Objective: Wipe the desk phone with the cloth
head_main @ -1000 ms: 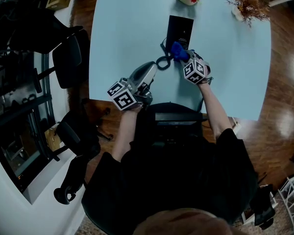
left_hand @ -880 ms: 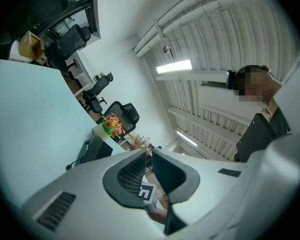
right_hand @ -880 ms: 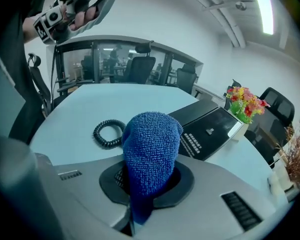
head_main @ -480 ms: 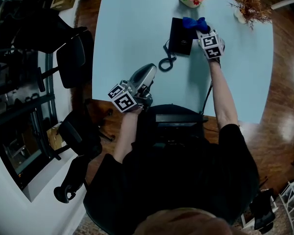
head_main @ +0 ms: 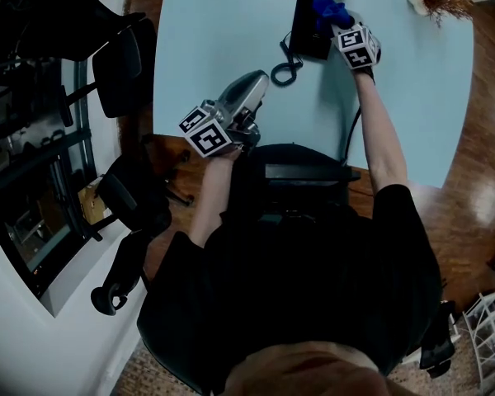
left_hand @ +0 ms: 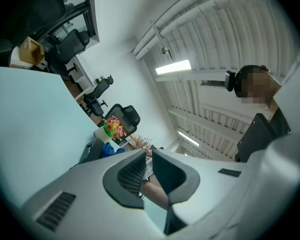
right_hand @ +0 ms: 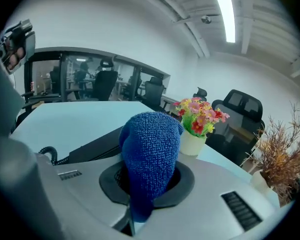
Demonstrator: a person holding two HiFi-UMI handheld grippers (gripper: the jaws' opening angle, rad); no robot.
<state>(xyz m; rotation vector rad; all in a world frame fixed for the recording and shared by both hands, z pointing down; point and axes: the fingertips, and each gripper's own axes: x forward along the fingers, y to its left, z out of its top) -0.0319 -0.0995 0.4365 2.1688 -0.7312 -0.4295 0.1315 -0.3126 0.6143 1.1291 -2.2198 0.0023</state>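
Blue terry cloth (head_main: pixel 328 8) is bunched into a rounded wad and clamped between the jaws of the right gripper (head_main: pixel 337 20), which press shut on its lower end while the wad bulges out past them in the right gripper view. The wad sits on the far right corner of the desk phone (head_main: pixel 308 28), a flat black unit lying on the pale blue table (head_main: pixel 214 23) near its far edge. A black coiled cord (head_main: pixel 285 63) loops out from the phone's near left side across the tabletop. Just beyond the phone stands a white pot of pink, red and yellow flowers (right_hand: pixel 196 124), and further right a spray of dried brown stems (right_hand: pixel 277 156). The left gripper (head_main: pixel 258 81) is held well apart from the phone over the near left part of the table, tilted, its jaws parted by a narrow gap with nothing gripped between them. Black office chairs (head_main: pixel 120 64) stand on the wooden floor left of the table.
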